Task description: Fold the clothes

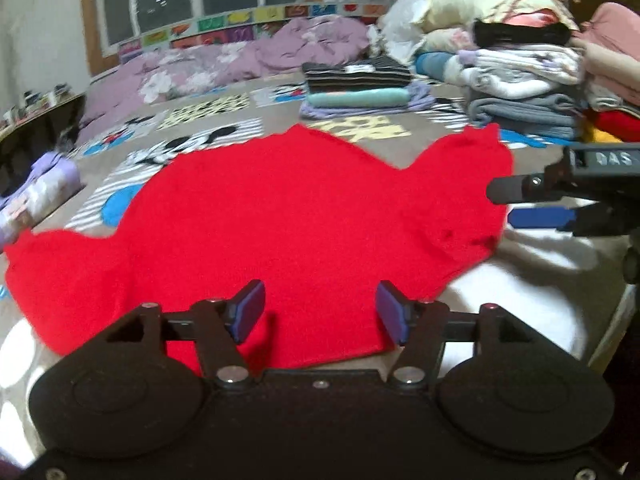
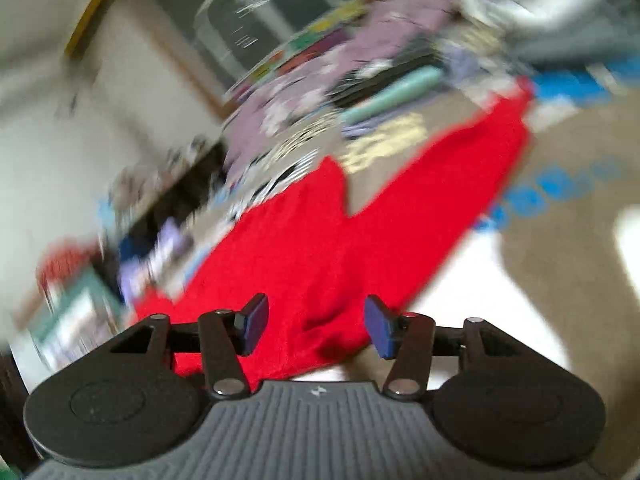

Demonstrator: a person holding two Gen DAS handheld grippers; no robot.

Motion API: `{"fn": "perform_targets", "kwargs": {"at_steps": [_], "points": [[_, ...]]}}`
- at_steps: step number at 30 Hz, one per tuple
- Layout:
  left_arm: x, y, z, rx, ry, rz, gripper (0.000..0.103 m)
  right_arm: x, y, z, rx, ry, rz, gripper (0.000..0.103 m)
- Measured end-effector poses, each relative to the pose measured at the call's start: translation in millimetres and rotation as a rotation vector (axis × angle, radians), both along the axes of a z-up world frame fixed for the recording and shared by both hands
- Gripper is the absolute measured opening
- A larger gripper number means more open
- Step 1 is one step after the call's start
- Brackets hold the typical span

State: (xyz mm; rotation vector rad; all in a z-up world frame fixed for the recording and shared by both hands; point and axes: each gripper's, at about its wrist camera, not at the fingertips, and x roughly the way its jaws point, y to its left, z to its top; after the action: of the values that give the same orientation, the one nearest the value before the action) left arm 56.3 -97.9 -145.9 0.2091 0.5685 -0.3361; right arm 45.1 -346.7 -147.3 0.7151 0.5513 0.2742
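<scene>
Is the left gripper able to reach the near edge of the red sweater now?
Probably yes. The left gripper is open right above the near edge of the red sweater, which lies flat on the bed, and nothing sits between them.

A plain bright red sweater (image 1: 280,216) lies on a tan bedspread (image 1: 192,120) printed with cartoon mice, black-and-white stripes and blue patches. Behind, a lilac floral quilt (image 1: 248,60). The tongs (image 1: 318,312) have blue pads.
</scene>
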Motion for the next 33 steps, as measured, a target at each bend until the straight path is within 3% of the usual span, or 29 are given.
{"fn": "perform_targets", "kwargs": {"at_steps": [4, 7, 15, 19, 27, 33], "points": [[-5, -23, 0, 0.033, -0.005, -0.058, 0.068, -8, -30, -16, 0.122, 0.012, -0.091, 0.06], [-5, -44, 1, 0.072, 0.001, -0.101, 0.069, -13, -49, -19, 0.178, -0.02, -0.142, 0.073], [10, -121, -4, 0.272, -0.035, -0.256, 0.069, -18, -89, -18, 0.229, -0.058, -0.184, 0.073], [27, -160, -9, 0.362, -0.046, -0.302, 0.068, -23, -113, -19, 0.275, -0.081, -0.259, 0.073], [68, -234, -14, 0.473, -0.05, -0.31, 0.062, -24, -150, -39, 0.372, -0.088, -0.436, 0.073], [93, -277, -22, 0.555, -0.085, -0.262, 0.057, -23, -169, -50, 0.429, -0.097, -0.536, 0.072]]}}
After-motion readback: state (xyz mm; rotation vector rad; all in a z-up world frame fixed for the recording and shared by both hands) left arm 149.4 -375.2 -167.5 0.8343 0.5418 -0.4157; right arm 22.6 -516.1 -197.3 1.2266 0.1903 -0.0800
